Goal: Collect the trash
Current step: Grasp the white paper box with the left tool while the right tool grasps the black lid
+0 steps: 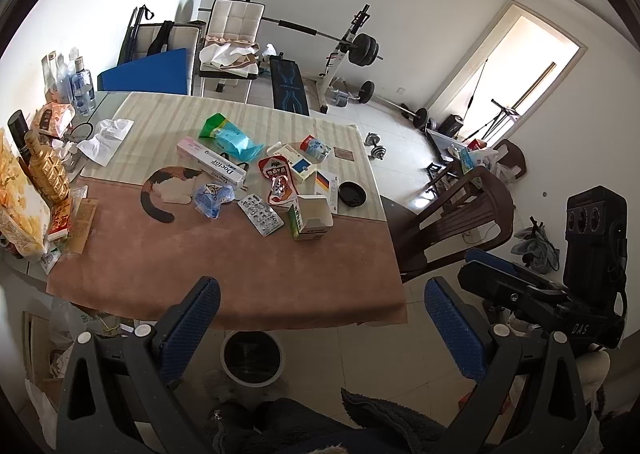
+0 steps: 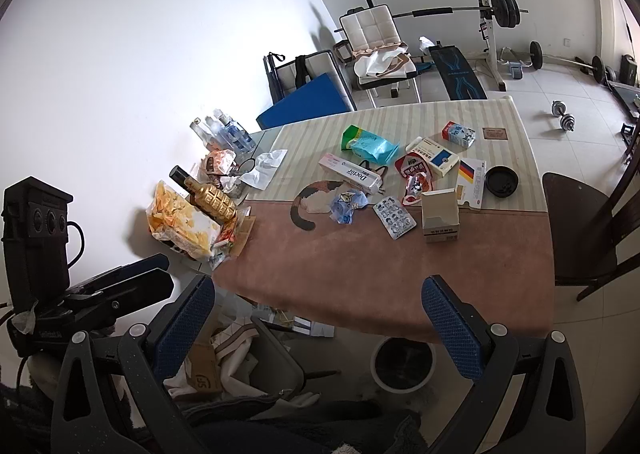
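Trash lies scattered mid-table: an open cardboard box [image 1: 312, 218] [image 2: 440, 214], a blister pack [image 1: 260, 214] [image 2: 394, 216], a crumpled blue wrapper [image 1: 212, 198] [image 2: 346, 208], a long toothpaste box [image 1: 212, 162] [image 2: 352, 172], a green-blue pouch [image 1: 228, 136] [image 2: 368, 142] and a black lid [image 1: 352, 194] [image 2: 501, 181]. A white bin [image 1: 252, 384] [image 2: 402, 389] stands on the floor under the near table edge. My left gripper [image 1: 326, 318] hangs open and empty above that edge. My right gripper [image 2: 320, 328] is open too, beside the left and holding nothing.
The cloth-covered table [image 1: 200, 274] carries bottles [image 1: 80, 82], a golden bottle [image 1: 46, 170] and a snack bag [image 1: 16, 206] along its left side. A brown chair [image 1: 452, 222] stands at the right. Bags and cardboard [image 2: 224, 354] sit under the table; a weight bench [image 1: 288, 86] lies beyond.
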